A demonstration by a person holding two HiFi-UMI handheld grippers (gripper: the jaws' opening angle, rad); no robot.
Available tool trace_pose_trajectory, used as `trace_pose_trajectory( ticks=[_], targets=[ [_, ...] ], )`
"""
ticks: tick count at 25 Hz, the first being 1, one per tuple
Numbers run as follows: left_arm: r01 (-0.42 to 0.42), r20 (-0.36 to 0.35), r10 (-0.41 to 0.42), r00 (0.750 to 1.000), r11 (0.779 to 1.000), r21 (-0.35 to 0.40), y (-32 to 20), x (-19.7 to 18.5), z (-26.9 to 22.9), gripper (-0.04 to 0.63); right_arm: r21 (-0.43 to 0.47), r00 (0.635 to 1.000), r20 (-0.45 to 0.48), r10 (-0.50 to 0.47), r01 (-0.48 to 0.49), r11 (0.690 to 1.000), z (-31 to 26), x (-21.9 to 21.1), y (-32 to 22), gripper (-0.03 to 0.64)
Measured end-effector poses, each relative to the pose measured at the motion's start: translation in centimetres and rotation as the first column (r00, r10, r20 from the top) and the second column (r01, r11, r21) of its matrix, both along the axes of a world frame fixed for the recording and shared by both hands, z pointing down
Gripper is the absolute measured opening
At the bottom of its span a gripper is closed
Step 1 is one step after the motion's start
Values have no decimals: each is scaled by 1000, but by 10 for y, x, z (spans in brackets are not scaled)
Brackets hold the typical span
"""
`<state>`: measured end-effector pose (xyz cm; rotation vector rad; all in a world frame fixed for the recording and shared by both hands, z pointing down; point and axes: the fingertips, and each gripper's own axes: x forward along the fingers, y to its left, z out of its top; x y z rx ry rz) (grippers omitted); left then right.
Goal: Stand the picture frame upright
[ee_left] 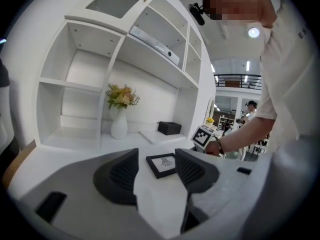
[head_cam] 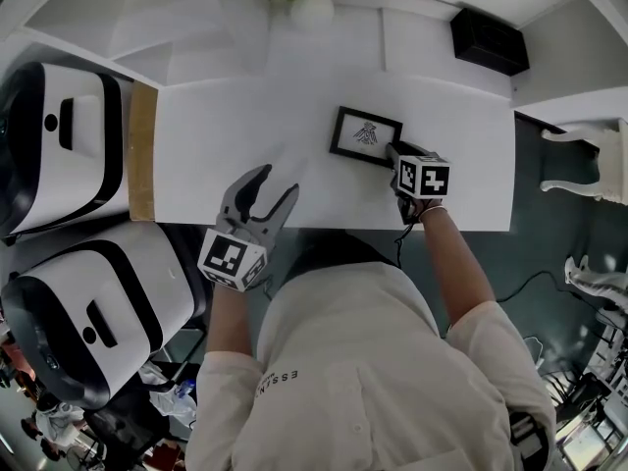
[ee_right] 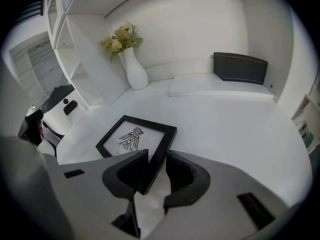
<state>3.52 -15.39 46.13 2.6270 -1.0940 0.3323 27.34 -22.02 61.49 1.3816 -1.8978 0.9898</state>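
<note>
Picture frame [head_cam: 366, 136] is lying flat on the white table [head_cam: 226, 135], centre-right of the head view, w/ the right gripper [head_cam: 395, 153] at its lower-right corner. In the right gripper view the jaws are standing narrow, one on each side of the frame's right rail, and seem to be pinching it. Left gripper [head_cam: 275, 183], lower centre-left, is hovering w/ jaws spread, holding nothing. Step in hand, as I am judging: taking hold of the edge. Next move is calling for a firm pinch, then tilting that edge up w/o slipping. Count: 1 frame, 2 grippers, 1 vase [head_cam: 312, 6] w/ flowers, 1 black box [head_cam: 489, 39].
</note>
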Motion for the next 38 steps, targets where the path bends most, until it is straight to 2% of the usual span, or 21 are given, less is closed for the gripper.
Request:
trace_pose_trajectory(
  ticks=[12, 19, 25, 32, 38],
  targets=[
    [9, 5, -9, 1000, 998, -62, 64, -25, 12, 213, 16, 996, -1, -85, 85, 996, -1, -36, 62, 121],
    [23, -9, -24, 1000, 995, -93, 100, -31, 18, 213, 20, 995, -15, -101, 102, 995, 0, -47, 96, 122],
    [65, -8, -67, 998, 991, -113, 127, -39, 25, 212, 29, 989, -26, -144, 145, 989, -1, -53, 122, 121],
    [8, -4, -9, 1000, 985, -170, 160, -22, 44, 212, 47, 988, -21, -152, 153, 987, -1, -53, 150, 121],
    [-19, -47, 8, 999, 973, -230, 176, 0, 58, 212, 48, 980, 0, -197, 196, 979, -1, -51, 158, 121]
  ],
)
